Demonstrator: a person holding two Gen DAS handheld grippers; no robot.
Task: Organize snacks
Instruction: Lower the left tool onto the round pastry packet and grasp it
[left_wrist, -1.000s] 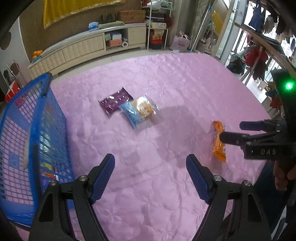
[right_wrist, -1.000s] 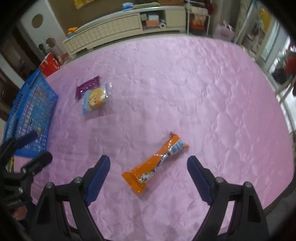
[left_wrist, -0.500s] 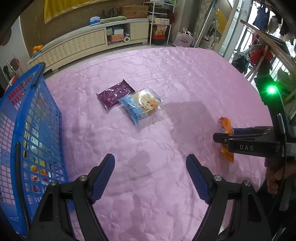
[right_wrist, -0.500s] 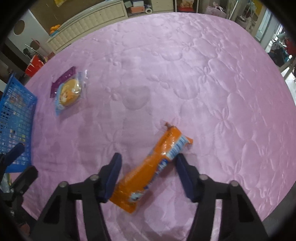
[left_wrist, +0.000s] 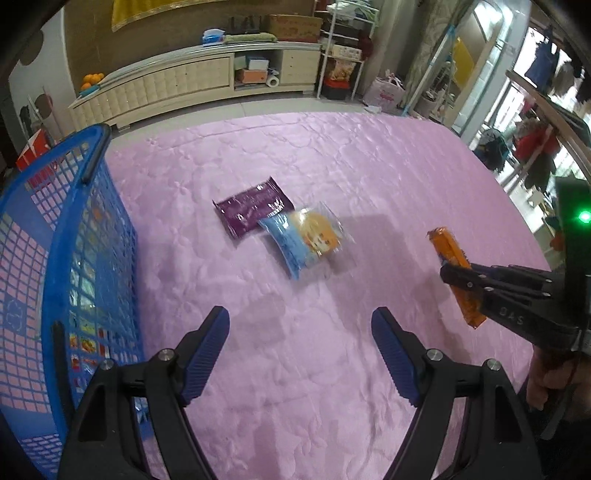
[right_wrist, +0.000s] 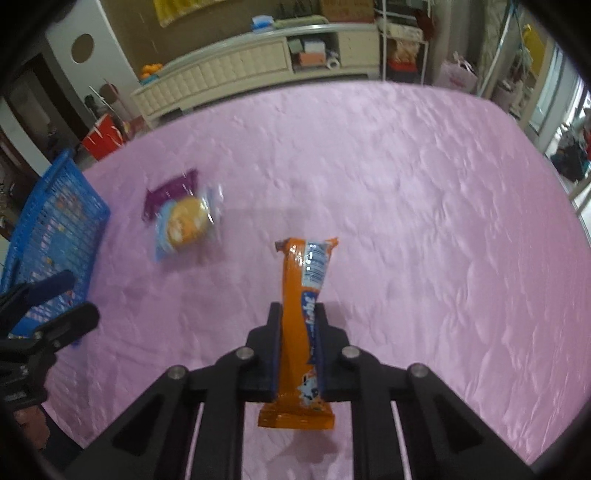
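Right tongs (right_wrist: 297, 347) clamp a long glossy orange snack packet (right_wrist: 303, 314) above the pink quilted cover (right_wrist: 406, 221), left tongs (left_wrist: 299, 347) gape empty near the blue plastic lattice basket (left_wrist: 62, 258) holding printed packets, far left.

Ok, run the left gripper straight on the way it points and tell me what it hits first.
The left gripper, jaws open, would likely meet the pink quilt first. Carried on along it, the blue bun packet lies nearest in that line; depth is hard to judge through the fisheye.
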